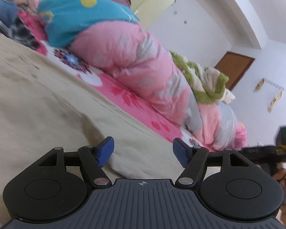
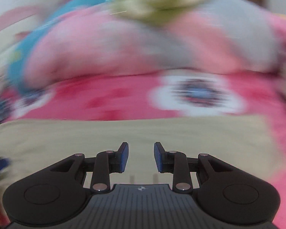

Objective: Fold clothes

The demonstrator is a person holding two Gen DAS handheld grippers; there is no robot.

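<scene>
— Where was the beige garment (image 1: 40, 99)?

— Spread flat on the pink floral bedsheet (image 1: 124, 93), just in front of the rolled pink quilt (image 1: 135, 57).

— And the tools?

— The left gripper (image 1: 143, 152) hung over the garment, jaws spread, nothing between them. The right gripper (image 2: 141, 157) stood partly parted above it, empty too; that view was blurred.

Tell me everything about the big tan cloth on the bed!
The tan cloth is a beige, thick-looking woven garment spread mostly flat over the pink flowered bedsheet, with soft wrinkles, stitched seams and a paler edge nearest the camera. Both views show it. It lies in front of the pink quilt. Nothing is gripping it.
</scene>
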